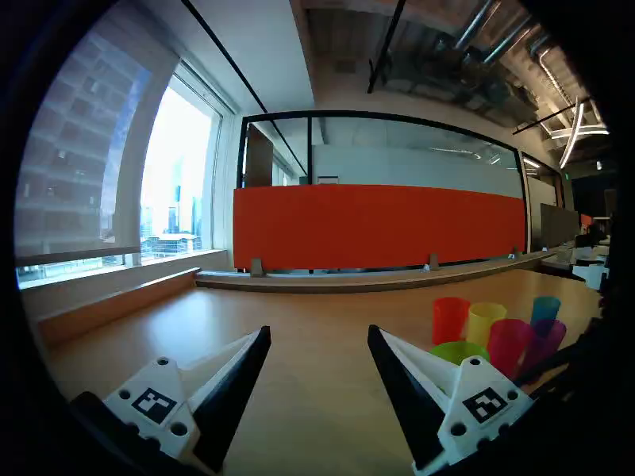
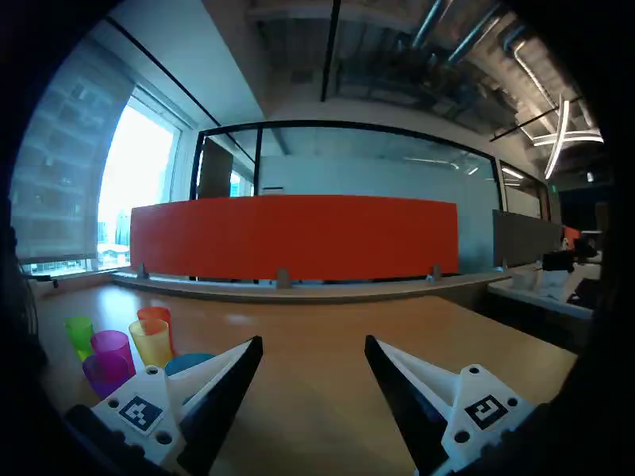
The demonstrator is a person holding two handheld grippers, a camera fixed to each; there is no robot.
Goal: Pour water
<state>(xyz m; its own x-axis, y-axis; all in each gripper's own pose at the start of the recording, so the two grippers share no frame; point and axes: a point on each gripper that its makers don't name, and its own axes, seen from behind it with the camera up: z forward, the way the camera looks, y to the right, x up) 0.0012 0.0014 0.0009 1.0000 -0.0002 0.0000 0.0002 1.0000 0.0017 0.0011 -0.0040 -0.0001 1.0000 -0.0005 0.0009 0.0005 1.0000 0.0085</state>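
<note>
Left gripper (image 1: 318, 329): fingers standing apart, holding nothing, hovering over wooden table (image 1: 317, 305). Coloured cups (image 1: 484, 321) sitting just right of its right finger. Right gripper (image 2: 313, 339): fingers apart, gripping nothing, cups lying beside its left finger.

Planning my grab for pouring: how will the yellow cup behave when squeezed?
The yellow cup looks like thin translucent plastic, so probably light if empty and liable to flex. It stands upright, close among other cups, so a sideways push could tip it or knock neighbours.
</note>
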